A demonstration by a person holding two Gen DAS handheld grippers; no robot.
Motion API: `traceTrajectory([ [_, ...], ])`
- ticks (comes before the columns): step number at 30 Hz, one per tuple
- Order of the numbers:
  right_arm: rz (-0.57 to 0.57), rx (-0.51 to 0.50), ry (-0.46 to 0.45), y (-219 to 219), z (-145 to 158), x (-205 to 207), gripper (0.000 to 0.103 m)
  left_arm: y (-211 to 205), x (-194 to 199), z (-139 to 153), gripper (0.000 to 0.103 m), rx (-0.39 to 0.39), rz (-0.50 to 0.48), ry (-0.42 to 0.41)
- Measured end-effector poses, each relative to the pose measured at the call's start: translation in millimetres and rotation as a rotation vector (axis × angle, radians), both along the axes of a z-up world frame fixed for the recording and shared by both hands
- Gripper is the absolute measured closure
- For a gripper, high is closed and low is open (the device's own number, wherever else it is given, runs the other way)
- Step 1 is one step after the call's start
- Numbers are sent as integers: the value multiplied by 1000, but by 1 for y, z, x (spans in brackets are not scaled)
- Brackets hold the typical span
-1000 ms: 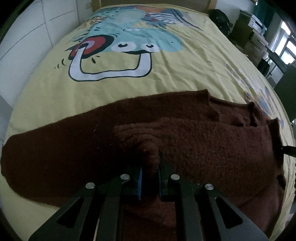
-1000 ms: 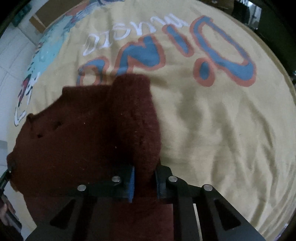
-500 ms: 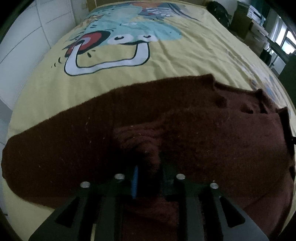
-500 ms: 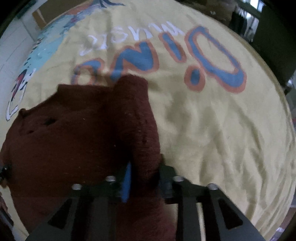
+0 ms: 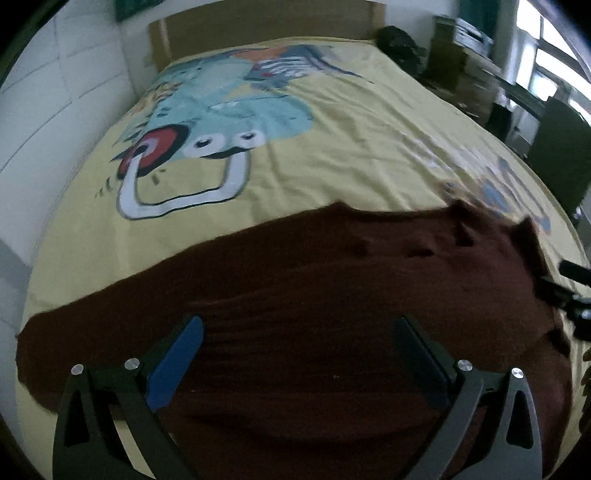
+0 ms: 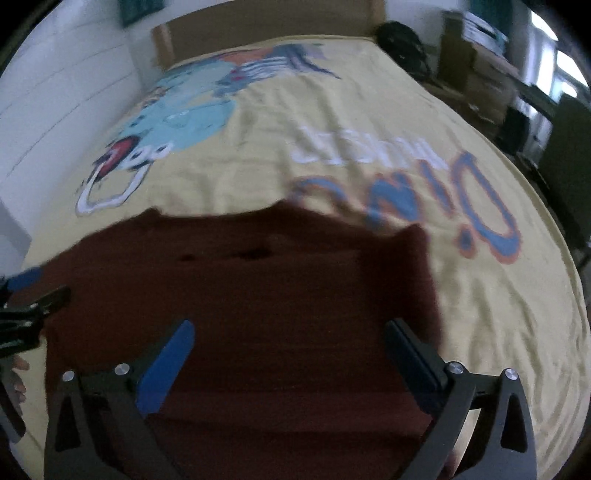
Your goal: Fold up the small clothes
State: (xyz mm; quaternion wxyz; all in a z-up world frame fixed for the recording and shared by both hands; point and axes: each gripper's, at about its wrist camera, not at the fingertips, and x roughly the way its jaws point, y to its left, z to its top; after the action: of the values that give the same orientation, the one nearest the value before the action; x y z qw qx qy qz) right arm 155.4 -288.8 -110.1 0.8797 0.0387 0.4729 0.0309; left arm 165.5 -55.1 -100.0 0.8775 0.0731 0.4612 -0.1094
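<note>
A dark brown knitted sweater (image 5: 332, 280) lies flat on the yellow printed bedspread (image 5: 332, 122). Its left sleeve stretches out to the left. In the right wrist view the sweater (image 6: 258, 288) has its right sleeve folded down along the body's right edge. My left gripper (image 5: 299, 325) is open and empty above the sweater's lower part. My right gripper (image 6: 290, 328) is open and empty above the sweater's lower right part. The right gripper shows at the right edge of the left wrist view (image 5: 569, 295); the left gripper shows at the left edge of the right wrist view (image 6: 26, 295).
The bed has a wooden headboard (image 5: 258, 26) at the far end and a white wall (image 5: 55, 92) along its left side. Boxes and dark furniture (image 5: 480, 74) stand to the right of the bed. A dark chair (image 5: 561, 155) is near the right edge.
Both grippers have let go of the folds of sweater they pinched and now stand wide open. Both have lifted and pulled back. The sweater lies flatter.
</note>
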Motion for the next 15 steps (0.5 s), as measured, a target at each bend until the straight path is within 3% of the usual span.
traceTrajectory([
  [7, 56, -56, 77, 45, -51, -10, 0, -14, -7, -53, 1, 41, -9, 104],
  [10, 50, -101, 111, 35, -74, -11, 0, -2, -9, -72, 1, 59, 8, 130],
  [15, -16, -99, 102, -4, -75, -17, 0, 22, -12, -78, 1, 35, -1, 125],
])
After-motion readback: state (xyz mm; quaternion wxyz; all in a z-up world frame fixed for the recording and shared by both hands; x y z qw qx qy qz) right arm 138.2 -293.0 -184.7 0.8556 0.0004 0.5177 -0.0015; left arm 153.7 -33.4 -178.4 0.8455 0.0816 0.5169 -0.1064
